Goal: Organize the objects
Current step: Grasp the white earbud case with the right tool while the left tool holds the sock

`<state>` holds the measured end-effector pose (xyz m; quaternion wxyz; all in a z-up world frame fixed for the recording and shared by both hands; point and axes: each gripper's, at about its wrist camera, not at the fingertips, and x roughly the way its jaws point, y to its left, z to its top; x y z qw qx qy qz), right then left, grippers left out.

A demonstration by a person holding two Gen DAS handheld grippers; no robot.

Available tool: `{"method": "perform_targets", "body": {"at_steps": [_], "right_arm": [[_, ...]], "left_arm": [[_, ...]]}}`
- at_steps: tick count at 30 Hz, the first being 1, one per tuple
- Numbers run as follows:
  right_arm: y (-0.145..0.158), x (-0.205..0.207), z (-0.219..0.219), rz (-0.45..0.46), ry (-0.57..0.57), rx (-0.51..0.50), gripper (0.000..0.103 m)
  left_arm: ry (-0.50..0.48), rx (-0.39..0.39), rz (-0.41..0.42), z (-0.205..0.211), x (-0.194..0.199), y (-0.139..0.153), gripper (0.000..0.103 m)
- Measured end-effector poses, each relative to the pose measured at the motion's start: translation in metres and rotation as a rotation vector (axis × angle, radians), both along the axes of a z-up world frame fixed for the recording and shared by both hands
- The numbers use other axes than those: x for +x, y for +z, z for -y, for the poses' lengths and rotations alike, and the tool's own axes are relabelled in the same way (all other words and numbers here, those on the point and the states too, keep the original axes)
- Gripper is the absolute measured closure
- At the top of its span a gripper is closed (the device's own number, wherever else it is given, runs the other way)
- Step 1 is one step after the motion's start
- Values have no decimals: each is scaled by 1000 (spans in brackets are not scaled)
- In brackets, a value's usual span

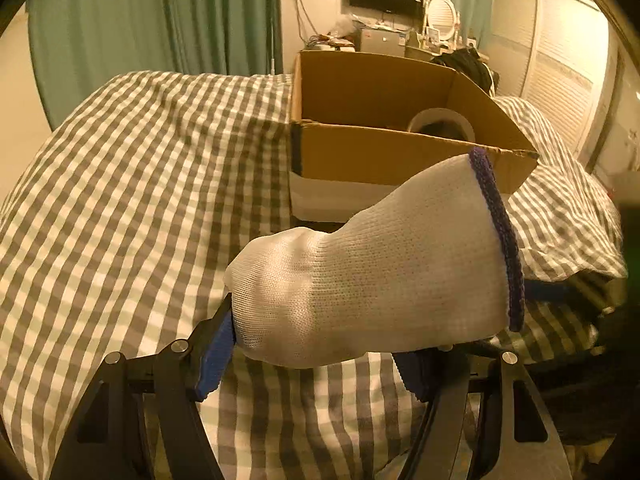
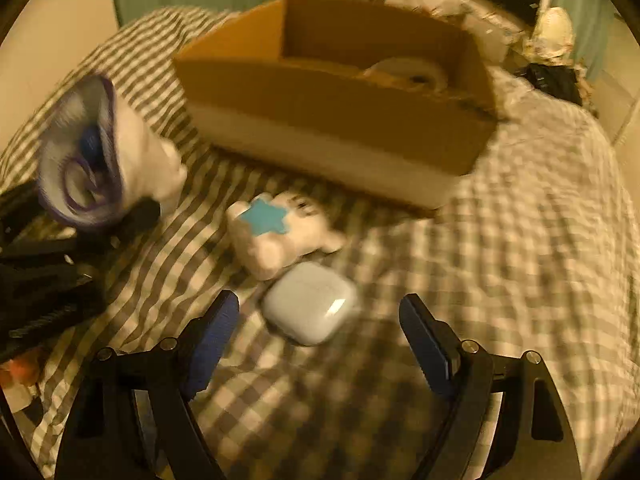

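In the left wrist view, the left gripper (image 1: 320,364) is at the bottom of the frame and its blue pads (image 1: 214,354) are closed on a glove (image 1: 372,276). The glove is white knitted fabric with a dark purple band at the cuff, and it looks bunched into a roll. It fills the lower middle of the frame, with the cuff pointing to the right. Behind it, in the upper middle, a brown box (image 1: 392,152) stands open on a bed cover (image 1: 120,200) with grey and white checks. The lower strip of the box front is white. Inside the box, at the right, the rim of a white roll (image 1: 440,118) shows. Green curtains (image 1: 160,16) hang in the upper left.

In the right wrist view, which is blurred, the right gripper (image 2: 320,332) is at the bottom with its jaws wide apart and nothing between them. Just above it, in the lower middle, a small white case (image 2: 310,304) with rounded corners lies on the bed cover (image 2: 520,260). Touching the case on its upper side is a white soft toy (image 2: 280,236) with a light blue star on it. The box (image 2: 340,120) is in the upper middle, with the roll (image 2: 408,70) inside. At the left edge the glove (image 2: 104,152) appears, cuff opening toward the camera, held up by the left gripper (image 2: 132,210).
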<state>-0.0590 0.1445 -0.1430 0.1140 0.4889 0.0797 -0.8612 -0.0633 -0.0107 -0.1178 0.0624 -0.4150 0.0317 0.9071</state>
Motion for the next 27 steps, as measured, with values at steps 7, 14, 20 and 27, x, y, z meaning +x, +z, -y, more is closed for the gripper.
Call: {"method": "perform_targets", "body": {"at_steps": [7,14,20,27], "right_arm": [[-27,-18,12,79,1,55,42],[-18,-8,9,23,-12,63,45],[8,11,1,-79,-24,27,45],[47,25,-12,-167,-29,-47,45]], "left_arm": [[2,-4,14,6,-4,-4,32],[6,-14,21,4,2,-8,32],[25,-31,27,6,10,-5,32],[31,-32,21,7,16,9,32]]}}
